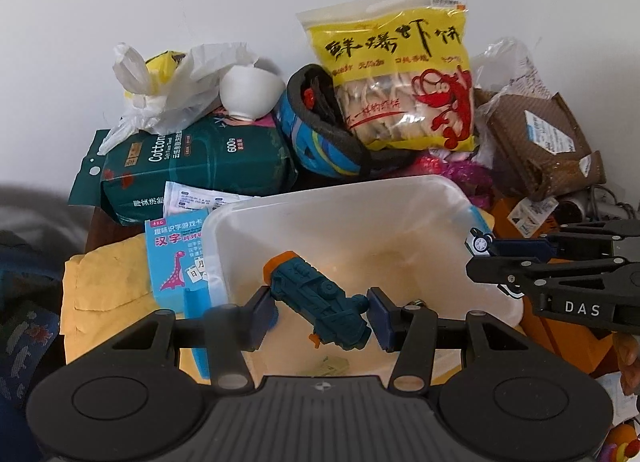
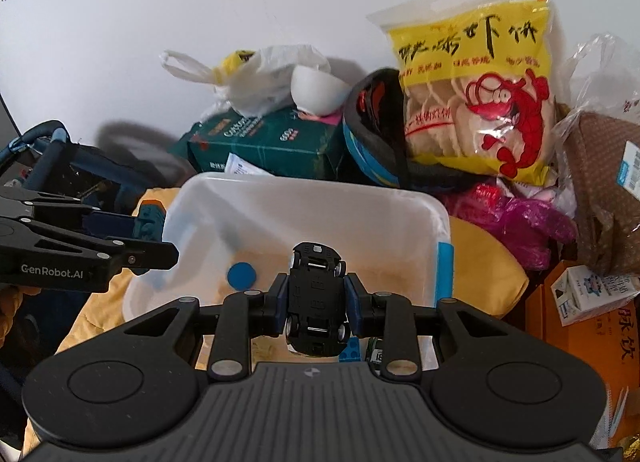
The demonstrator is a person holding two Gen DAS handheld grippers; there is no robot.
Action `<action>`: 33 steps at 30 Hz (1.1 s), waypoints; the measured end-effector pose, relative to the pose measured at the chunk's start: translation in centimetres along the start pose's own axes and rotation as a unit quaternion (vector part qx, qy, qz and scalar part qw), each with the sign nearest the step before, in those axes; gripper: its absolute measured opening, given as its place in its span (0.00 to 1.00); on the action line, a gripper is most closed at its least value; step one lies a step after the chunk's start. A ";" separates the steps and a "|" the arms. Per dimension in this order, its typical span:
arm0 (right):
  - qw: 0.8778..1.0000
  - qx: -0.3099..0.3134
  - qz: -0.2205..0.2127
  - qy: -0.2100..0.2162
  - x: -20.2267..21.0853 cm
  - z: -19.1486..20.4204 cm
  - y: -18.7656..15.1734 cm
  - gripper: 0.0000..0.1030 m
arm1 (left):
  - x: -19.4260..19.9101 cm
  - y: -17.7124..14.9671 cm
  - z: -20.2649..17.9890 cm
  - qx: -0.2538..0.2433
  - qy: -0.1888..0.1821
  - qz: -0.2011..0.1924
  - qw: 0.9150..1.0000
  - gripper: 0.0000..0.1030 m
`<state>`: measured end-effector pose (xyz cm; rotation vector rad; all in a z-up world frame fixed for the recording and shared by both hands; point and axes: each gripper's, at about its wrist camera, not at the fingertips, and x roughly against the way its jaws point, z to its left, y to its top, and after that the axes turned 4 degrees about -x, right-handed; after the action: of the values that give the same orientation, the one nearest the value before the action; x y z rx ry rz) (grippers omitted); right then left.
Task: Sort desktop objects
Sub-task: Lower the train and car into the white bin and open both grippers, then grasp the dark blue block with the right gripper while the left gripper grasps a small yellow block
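1. Your left gripper (image 1: 322,308) hangs over the near part of the clear bin (image 1: 400,190), its fingers clamped on the toy water gun (image 1: 320,302). I judge the step in hand is dropping both toys into the bin, so lower the gun close to the bin floor before you let go, lest it bounce out.
2. The gun's long axis runs slantwise between the fingers: orange muzzle up and to the left, grip end down and to the right. The hold looks to be near mid-body, so expect it to tip on release.
3. Your right gripper (image 2: 316,298) has its fingers closed on the toy car (image 2: 316,298), held underside up over the bin's near edge.
4. The car's long axis points straight ahead along the fingers. Move it forward past the rim, clear of the blue disc (image 2: 241,275), before you open.
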<state>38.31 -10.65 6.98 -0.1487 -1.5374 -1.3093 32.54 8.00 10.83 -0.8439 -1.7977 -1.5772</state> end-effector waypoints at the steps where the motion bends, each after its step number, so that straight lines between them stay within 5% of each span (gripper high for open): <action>1: 1.000 -0.002 0.003 -0.003 -0.3 -0.1 0.2 0.32 | -0.3 0.2 0.0 0.001 0.001 0.005 1.000 0.53; 5: 1.000 -0.006 0.008 -0.009 -1.3 -0.3 0.6 0.52 | -1.1 0.5 -0.1 -0.006 0.014 0.012 1.000 0.59; 10: 1.000 -0.024 -0.015 -0.009 -0.7 -0.9 -0.1 0.52 | 0.2 -1.0 0.2 -0.009 0.025 -0.028 0.999 0.59; 17: 0.998 -0.010 -0.059 0.014 3.3 -0.2 -7.9 0.54 | 4.9 -11.2 -1.3 -0.034 0.005 -0.105 0.994 0.59; 26: 0.998 0.055 -0.011 0.016 4.3 2.3 -23.0 0.54 | 5.3 -25.4 -4.6 -0.049 0.006 -0.064 0.997 0.59; 28: 0.997 0.075 0.000 0.018 3.8 2.9 -24.7 0.53 | 4.4 -27.0 -4.9 -0.040 -0.007 -0.041 0.998 0.59; 33: 0.995 0.102 0.006 0.014 2.7 3.4 -25.6 0.47 | 2.6 -28.7 -5.5 -0.053 0.000 -0.026 0.998 0.41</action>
<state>18.12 -19.34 -6.80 -0.0093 -1.6332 -1.1329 8.54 0.04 -4.08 -0.8529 -1.7615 -1.7190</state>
